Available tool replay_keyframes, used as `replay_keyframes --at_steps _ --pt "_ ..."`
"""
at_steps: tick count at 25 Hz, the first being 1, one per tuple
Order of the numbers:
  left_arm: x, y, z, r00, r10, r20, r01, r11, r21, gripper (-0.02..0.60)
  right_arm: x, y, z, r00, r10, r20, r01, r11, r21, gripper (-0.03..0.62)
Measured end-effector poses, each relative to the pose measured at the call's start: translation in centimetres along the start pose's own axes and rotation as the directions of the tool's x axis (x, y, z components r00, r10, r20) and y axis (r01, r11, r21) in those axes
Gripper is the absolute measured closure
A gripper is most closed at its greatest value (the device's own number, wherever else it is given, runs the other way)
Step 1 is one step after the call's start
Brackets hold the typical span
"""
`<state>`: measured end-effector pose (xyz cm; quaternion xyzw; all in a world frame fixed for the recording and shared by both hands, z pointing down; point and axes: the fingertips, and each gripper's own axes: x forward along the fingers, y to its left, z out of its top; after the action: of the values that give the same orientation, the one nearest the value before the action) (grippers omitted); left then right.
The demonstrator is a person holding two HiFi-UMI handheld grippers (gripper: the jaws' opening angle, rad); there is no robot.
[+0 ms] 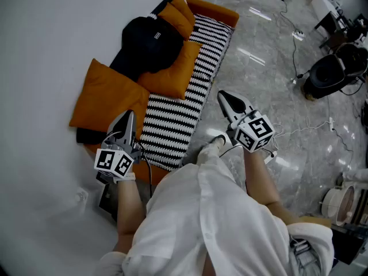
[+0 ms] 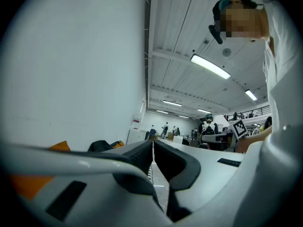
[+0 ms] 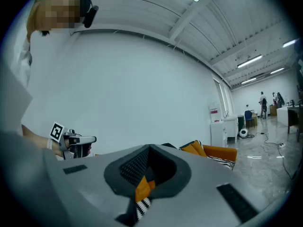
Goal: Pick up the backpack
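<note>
Backpack (image 1: 150, 43) first: where does it lie?

On the sofa (image 1: 219, 10), at its wall-side edge, nearer the far end than the near one. It is black and slumps against the wall (image 1: 46, 33).

What crowds it?

Orange cushions. The middle cushion (image 1: 175, 71) leans on its front and covers its lower part. The far cushions (image 1: 179, 13) stand just beyond it at the far end. The big cushion (image 1: 109, 99) sits at the near end, just beside it. A striped cover (image 1: 178, 111) runs along the seat to the front edge.

And the room?

The wall behind the sofa is white. In front lies a glossy grey floor (image 1: 270, 82) with cables (image 1: 294, 53) trailing across it. The gripper views show a large hall with strip lights on the ceiling and people far off.

How are the hands held?

Both point roughly level toward the sofa, on bare forearms below white sleeves (image 1: 201, 211). The left gripper (image 1: 130, 115) hangs over the near end, beside the big cushion. The right gripper (image 1: 223, 95) hangs over the floor, just off the front edge. Each has its jaws pressed together with nothing between them. Both are well apart from the backpack.
</note>
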<state>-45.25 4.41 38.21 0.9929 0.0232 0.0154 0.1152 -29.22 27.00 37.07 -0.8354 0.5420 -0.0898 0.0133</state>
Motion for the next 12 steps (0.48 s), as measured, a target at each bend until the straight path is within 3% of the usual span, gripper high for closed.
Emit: replay_keyframes --at_steps 12 --pt "1.8 0.5 -0.5 1.000 -0.017 -0.009 0.017 1.000 -0.011 0.552 2.1 -0.8 -0.2 1.000 0.029 -0.013 -0.029 1.000 -0.009 0.577"
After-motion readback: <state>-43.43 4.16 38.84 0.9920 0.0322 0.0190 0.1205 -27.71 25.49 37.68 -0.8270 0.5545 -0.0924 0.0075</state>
